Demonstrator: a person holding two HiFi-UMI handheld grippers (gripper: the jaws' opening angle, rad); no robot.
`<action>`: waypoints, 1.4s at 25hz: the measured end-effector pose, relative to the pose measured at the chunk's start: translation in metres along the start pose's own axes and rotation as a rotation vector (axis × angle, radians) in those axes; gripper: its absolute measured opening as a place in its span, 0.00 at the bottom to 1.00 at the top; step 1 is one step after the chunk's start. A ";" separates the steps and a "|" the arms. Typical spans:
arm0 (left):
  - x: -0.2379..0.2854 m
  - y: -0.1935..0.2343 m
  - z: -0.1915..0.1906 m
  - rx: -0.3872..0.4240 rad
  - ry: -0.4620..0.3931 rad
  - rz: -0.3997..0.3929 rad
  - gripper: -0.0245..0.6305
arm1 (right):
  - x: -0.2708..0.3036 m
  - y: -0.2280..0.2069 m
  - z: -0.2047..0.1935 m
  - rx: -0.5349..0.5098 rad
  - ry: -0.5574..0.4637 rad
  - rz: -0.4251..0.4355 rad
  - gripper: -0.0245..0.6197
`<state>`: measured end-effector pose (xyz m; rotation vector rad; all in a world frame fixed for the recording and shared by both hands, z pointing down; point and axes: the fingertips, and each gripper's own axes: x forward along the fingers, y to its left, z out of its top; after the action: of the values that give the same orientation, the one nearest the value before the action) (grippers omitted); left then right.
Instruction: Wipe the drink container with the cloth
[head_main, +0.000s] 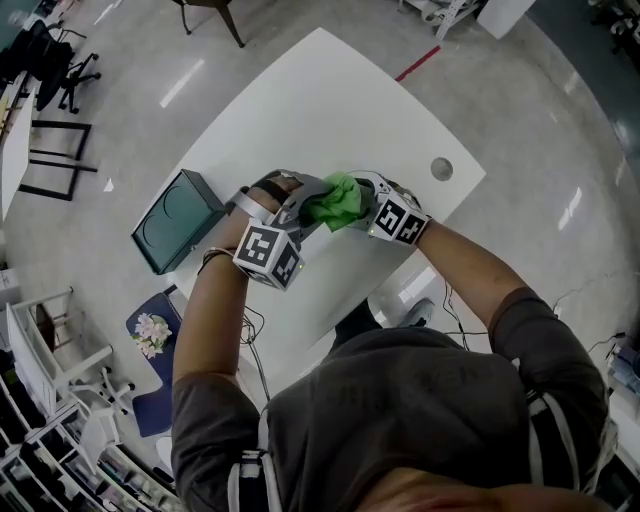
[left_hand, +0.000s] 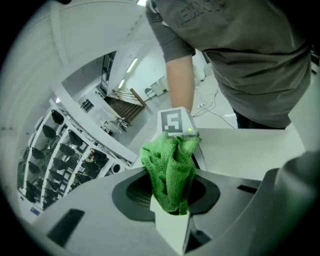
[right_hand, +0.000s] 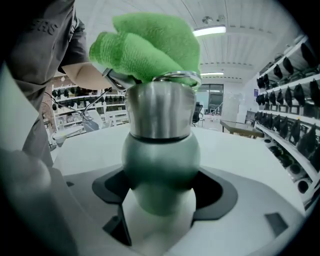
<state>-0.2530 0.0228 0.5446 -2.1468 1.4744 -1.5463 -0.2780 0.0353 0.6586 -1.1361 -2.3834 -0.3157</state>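
Note:
The drink container (right_hand: 161, 150) is a pale green, round-bodied bottle with a steel neck. My right gripper (right_hand: 160, 202) is shut on its body and holds it above the white table (head_main: 330, 100). A bunched green cloth (right_hand: 150, 47) lies over the container's mouth. My left gripper (left_hand: 172, 202) is shut on that cloth (left_hand: 170, 172), which sticks up between its jaws. In the head view both grippers meet over the table's middle, the left gripper (head_main: 300, 212) and the right gripper (head_main: 372, 208) on either side of the cloth (head_main: 335, 203). The container itself is hidden there.
A dark green box (head_main: 178, 220) lies at the table's left edge. A round hole (head_main: 441, 168) sits near the table's right corner. Chairs (head_main: 60, 60) stand on the floor at far left, and a red tape strip (head_main: 417, 62) marks the floor beyond the table.

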 end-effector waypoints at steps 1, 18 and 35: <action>-0.004 -0.005 -0.003 0.017 0.019 -0.011 0.20 | 0.000 0.000 0.000 0.000 0.000 0.000 0.60; -0.086 0.016 -0.024 -0.986 -0.328 0.249 0.20 | -0.038 0.002 0.024 0.049 -0.047 0.017 0.80; 0.008 0.133 0.271 -1.086 -0.752 -0.091 0.20 | -0.431 -0.004 0.004 0.290 -0.258 -0.617 0.50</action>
<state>-0.1264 -0.1648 0.3452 -2.7627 2.0797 0.3086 -0.0487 -0.2532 0.4350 -0.3062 -2.8489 -0.0115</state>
